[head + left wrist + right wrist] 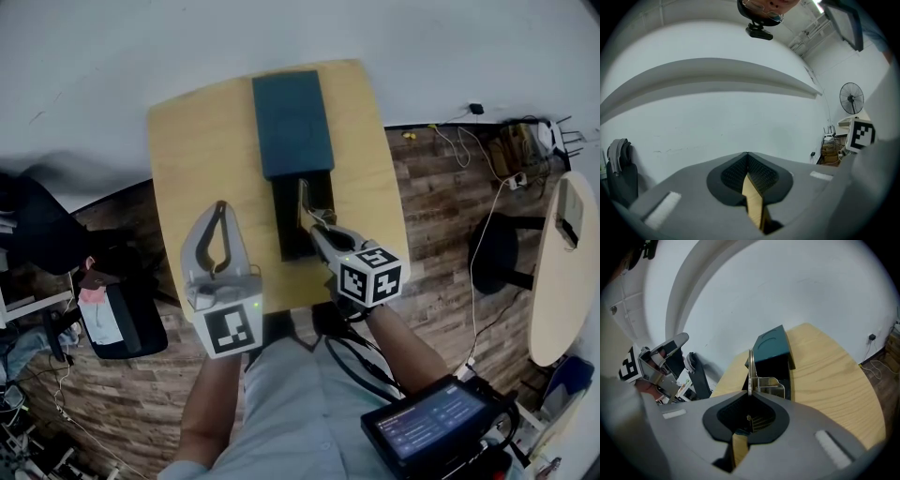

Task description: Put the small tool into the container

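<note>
The right gripper [750,394] has its 2 jaws closed on a small metal tool [750,369], whose thin blade stands up from the tips with a bent bracket off to its right. Just behind it sits a dark container [783,376], open, its teal lid [771,345] tipped back. Both rest on a pale wooden table [829,376] against a white wall [787,282]. Off to the left, the left gripper [675,342] is raised, its marker cube showing. At the far right edge there's a strip of wooden floor [891,369].

Shiny metal tool [750,371], matt wooden table [825,376]
</note>
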Action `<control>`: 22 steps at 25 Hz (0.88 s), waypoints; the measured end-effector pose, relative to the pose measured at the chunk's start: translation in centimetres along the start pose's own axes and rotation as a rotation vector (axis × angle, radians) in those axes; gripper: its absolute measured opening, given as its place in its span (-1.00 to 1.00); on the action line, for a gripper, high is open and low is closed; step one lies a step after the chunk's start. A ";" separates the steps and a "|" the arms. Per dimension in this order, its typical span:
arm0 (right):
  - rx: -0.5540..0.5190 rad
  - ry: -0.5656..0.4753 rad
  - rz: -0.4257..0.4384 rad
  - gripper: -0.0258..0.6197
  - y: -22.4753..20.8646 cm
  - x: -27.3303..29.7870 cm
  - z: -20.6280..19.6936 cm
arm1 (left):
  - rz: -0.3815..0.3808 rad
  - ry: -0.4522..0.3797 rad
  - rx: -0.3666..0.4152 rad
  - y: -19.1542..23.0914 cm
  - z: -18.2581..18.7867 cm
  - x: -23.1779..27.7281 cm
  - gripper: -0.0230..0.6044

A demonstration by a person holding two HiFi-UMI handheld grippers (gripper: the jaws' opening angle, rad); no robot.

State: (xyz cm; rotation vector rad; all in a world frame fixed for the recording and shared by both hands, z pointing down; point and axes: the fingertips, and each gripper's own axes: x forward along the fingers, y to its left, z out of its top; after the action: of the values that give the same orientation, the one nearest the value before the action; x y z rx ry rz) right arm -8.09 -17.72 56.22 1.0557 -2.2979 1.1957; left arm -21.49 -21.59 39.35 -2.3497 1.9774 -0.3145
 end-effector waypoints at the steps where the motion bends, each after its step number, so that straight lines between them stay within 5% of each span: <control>1: 0.011 0.010 -0.002 -0.91 -0.2 0.2 0.0 | -0.001 0.002 0.004 0.0 0.0 0.2 -0.89; 15: 0.155 0.143 0.029 -0.89 -1.4 3.7 0.4 | 0.006 0.038 0.016 1.4 -1.2 2.2 -0.89; 22: 0.242 0.089 0.077 -0.91 -0.6 2.9 -0.2 | 0.014 0.055 0.027 2.2 -1.5 2.3 -0.89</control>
State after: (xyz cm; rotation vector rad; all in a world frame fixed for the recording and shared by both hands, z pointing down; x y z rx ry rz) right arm -9.59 -19.09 58.39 0.9787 -2.1839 1.5508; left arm -23.57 -24.11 40.70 -2.3343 1.9999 -0.4060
